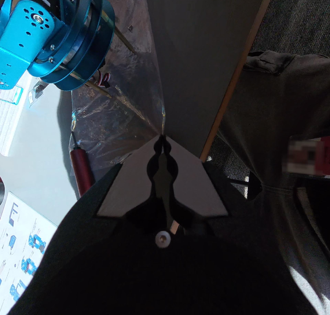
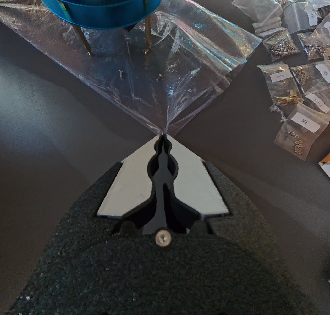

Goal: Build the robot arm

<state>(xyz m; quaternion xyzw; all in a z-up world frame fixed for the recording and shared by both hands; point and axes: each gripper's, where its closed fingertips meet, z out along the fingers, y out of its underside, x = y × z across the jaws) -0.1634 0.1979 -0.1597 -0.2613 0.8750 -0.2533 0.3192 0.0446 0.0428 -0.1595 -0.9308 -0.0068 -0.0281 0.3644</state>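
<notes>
I have each hand-held gripper pinched tight on a corner of the clear plastic sheet [image 2: 160,70]: the left hand-held gripper [image 1: 162,136] and the right hand-held gripper [image 2: 163,134] both bunch the film at 12 o'clock. It reads as thin, crinkly, glossy, slippery and light, so edges and corners look the best hold. It lies on the dark matte desk [image 2: 44,118] under the blue metal ringed assembly [image 2: 100,4] on brass standoffs, small screws [image 2: 121,73] loose on it.

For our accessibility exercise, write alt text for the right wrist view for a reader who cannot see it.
The right gripper pinches a corner of a clear plastic bag lying on a dark table. A blue round metal assembly stands on brass legs on the bag; small labelled hardware bags lie to the right.
</notes>
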